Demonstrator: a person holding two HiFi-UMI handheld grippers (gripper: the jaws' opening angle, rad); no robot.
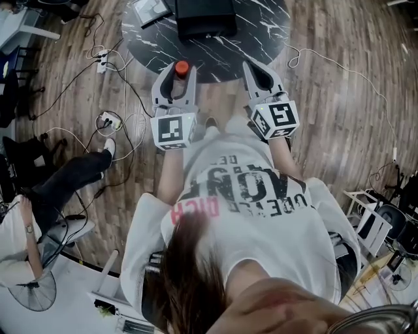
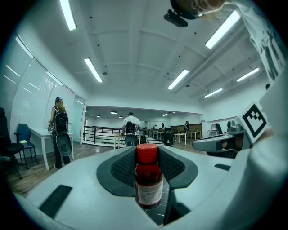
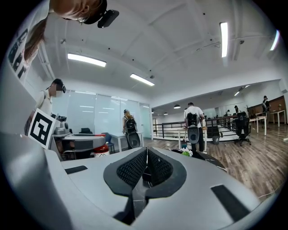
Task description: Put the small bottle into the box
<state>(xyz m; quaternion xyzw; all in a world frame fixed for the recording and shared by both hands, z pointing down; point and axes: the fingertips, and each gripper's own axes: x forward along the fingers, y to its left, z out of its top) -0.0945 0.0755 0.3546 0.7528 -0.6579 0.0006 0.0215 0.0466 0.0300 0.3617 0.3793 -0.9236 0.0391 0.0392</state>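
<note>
Got the left gripper point(image 1: 177, 73) just left of centre in the head view, pinching the small bottle point(image 2: 148, 177), upright, red cap up, right over the lower edge of the dark marble table point(image 1: 261, 32). Can see the black box point(image 1: 206, 16) sitting at top centre, apart from the bottle, so not in there yet. Over right of centre, got the right gripper point(image 3: 146, 155) pressed together, nothing between the jaws.
</note>
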